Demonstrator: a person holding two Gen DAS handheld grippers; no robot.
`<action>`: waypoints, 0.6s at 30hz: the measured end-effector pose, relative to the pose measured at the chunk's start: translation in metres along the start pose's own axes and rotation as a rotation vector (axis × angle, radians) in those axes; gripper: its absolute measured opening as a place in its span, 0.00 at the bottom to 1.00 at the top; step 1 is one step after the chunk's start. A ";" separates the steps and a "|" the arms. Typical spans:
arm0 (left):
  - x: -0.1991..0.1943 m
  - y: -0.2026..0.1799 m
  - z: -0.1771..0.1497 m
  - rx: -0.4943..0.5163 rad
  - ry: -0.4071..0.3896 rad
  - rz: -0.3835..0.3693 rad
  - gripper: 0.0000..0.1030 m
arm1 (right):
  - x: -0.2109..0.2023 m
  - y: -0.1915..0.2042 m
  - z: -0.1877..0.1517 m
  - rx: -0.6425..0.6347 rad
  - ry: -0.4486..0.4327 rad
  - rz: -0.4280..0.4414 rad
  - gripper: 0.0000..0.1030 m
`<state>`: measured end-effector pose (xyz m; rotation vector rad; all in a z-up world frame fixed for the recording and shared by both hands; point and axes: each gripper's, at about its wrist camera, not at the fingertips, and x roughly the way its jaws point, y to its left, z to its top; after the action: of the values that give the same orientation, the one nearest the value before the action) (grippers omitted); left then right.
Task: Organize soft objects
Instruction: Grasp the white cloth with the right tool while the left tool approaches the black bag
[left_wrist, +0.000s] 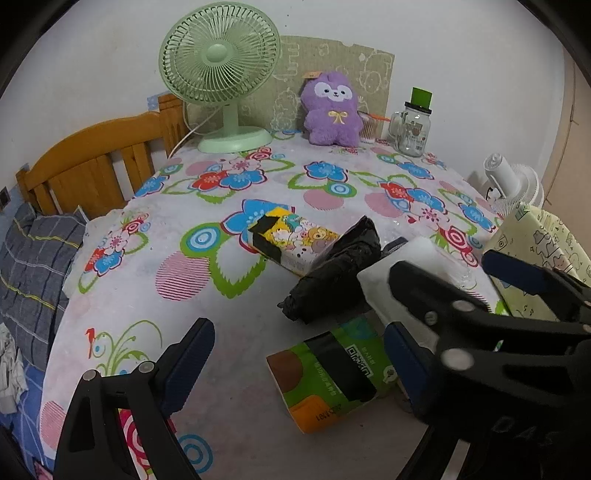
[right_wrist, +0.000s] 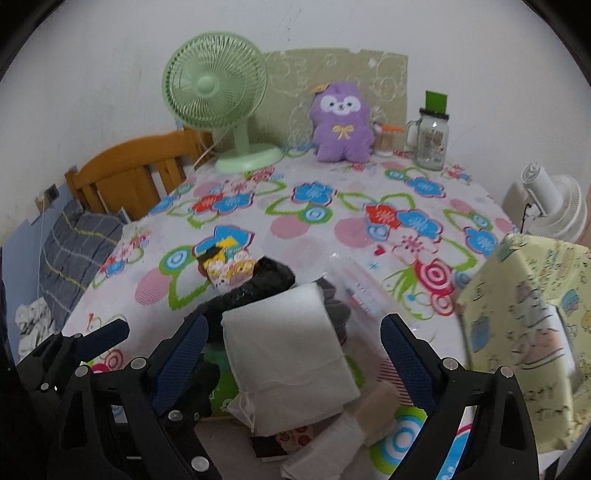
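left gripper (left_wrist: 295, 365) fingers spread, green tissue pack (left_wrist: 332, 380) between | right gripper (right_wrist: 295, 365) fingers spread astride white bundle (right_wrist: 288, 354), contact unclear | black bag (left_wrist: 332, 269) behind

back edge: fan (left_wrist: 219, 74) left, plush toy (left_wrist: 330, 109) middle, jar (left_wrist: 413, 127) right, all on tabletop (left_wrist: 240, 314)
centre: tissue packs (left_wrist: 291, 240), bag (left_wrist: 332, 273), folded cloth (right_wrist: 288, 354) clustered
right: box (right_wrist: 528, 332)
left: bed headboard (left_wrist: 92, 162)

A green desk fan (left_wrist: 219, 55) is standing at the back of the flowered tabletop (left_wrist: 258, 295), with a glass mason jar (left_wrist: 412, 127) sitting farther right. A white fan (right_wrist: 554, 206) is standing beyond the right edge, and a wooden headboard (left_wrist: 92, 162) is showing on the left.
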<state>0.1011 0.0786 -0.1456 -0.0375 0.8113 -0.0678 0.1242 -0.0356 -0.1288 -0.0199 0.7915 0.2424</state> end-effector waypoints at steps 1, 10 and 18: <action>0.002 0.001 0.000 -0.001 0.003 -0.002 0.91 | 0.005 0.001 -0.001 -0.003 0.014 0.002 0.92; 0.012 0.003 -0.001 -0.008 0.033 -0.009 0.90 | 0.028 0.001 -0.006 0.009 0.111 0.036 0.70; 0.011 -0.005 0.009 0.017 0.019 -0.009 0.90 | 0.020 -0.010 -0.003 0.054 0.107 0.049 0.57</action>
<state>0.1148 0.0732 -0.1474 -0.0240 0.8297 -0.0834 0.1372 -0.0412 -0.1456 0.0379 0.9051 0.2684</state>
